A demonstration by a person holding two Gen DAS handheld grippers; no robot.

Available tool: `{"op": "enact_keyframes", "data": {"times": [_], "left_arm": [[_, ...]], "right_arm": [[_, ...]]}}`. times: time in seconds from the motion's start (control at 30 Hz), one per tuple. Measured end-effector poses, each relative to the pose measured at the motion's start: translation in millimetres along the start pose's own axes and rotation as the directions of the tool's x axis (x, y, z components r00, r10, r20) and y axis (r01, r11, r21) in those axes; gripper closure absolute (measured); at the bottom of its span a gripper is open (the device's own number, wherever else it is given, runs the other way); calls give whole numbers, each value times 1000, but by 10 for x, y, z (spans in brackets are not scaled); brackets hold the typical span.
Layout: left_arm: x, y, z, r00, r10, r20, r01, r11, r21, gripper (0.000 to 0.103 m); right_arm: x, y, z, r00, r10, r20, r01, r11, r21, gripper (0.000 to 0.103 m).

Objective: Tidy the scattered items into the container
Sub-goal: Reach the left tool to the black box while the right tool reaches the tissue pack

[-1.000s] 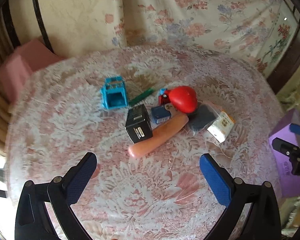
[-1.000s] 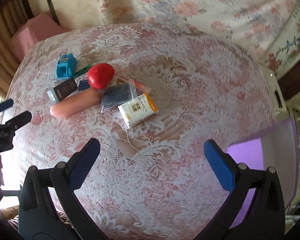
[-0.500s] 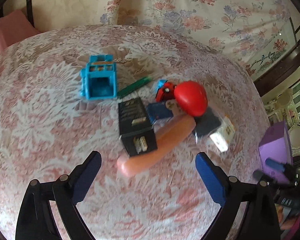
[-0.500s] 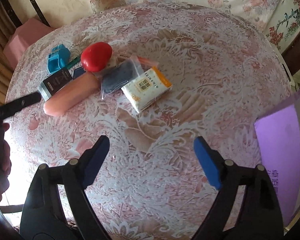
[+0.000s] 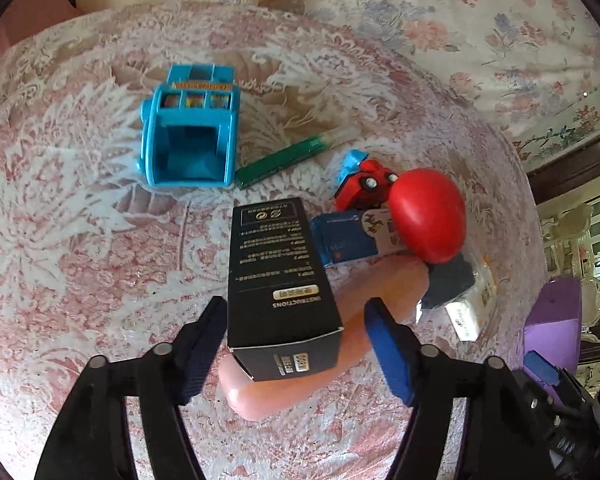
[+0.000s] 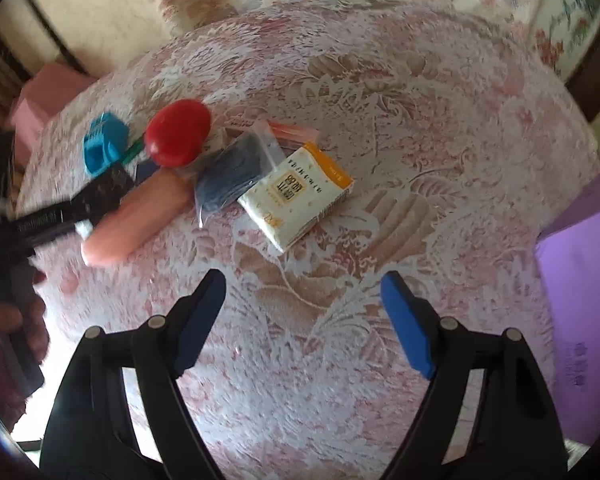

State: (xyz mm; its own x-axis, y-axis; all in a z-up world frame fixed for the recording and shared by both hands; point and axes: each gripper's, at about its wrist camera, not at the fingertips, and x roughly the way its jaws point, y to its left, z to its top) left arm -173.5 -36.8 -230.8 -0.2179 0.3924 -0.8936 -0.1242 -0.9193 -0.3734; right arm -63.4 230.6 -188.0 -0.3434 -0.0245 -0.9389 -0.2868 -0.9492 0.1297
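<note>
My left gripper [image 5: 296, 312] points down over a black box [image 5: 280, 272] that lies on a peach tube [image 5: 292, 384]. Its jaws are closing with the box's near end between them; the left pad is at the box's edge and a gap shows at the right pad. Around it lie a blue toy cart [image 5: 188, 136], a green stick [image 5: 284, 158], a red toy car [image 5: 364, 188], a red egg-shaped ball [image 5: 428, 216] and a small blue box [image 5: 344, 240]. My right gripper [image 6: 302, 280] hangs over bare cloth just short of a tissue pack [image 6: 300, 196], jaws closing on nothing.
The purple container [image 6: 580, 280] stands at the table's right edge. A bagged dark pouch [image 6: 236, 176] lies between the ball and the tissue pack. A hand [image 6: 20, 320] holds the left tool at the left edge. A floral curtain and a pink stool [image 6: 48, 92] stand behind the round table.
Both grippers have sunk toward the table and their jaws have narrowed. The left one now straddles the black box; the right one has drawn closer to the tissue pack.
</note>
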Motion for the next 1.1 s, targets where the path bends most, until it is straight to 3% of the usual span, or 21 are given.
{"op": "enact_keyframes", "data": {"times": [0.13,0.33,0.57,0.8,1.1], "left_arm": [[-16,3,2,1000,-2,20,2,1000,8,39],[-35,52,30,1000,7,25,-7,1000,-5,48],[-5,121,20,1000,25,13,-25,1000,0,52],[-39,310,-7,995,93,17,-94,996,9,52],[-62,382,-23,993,121,16,-122,991,48,51]], "right_arm": [[141,-93,87,999,36,-24,-33,995,97,30],[309,71,225,996,78,-42,-73,991,109,31],[533,194,328,997,7,-73,0,995,99,31],[673,227,422,996,-47,-82,53,996,77,31],[644,-105,369,990,-96,-100,111,982,155,31]]}}
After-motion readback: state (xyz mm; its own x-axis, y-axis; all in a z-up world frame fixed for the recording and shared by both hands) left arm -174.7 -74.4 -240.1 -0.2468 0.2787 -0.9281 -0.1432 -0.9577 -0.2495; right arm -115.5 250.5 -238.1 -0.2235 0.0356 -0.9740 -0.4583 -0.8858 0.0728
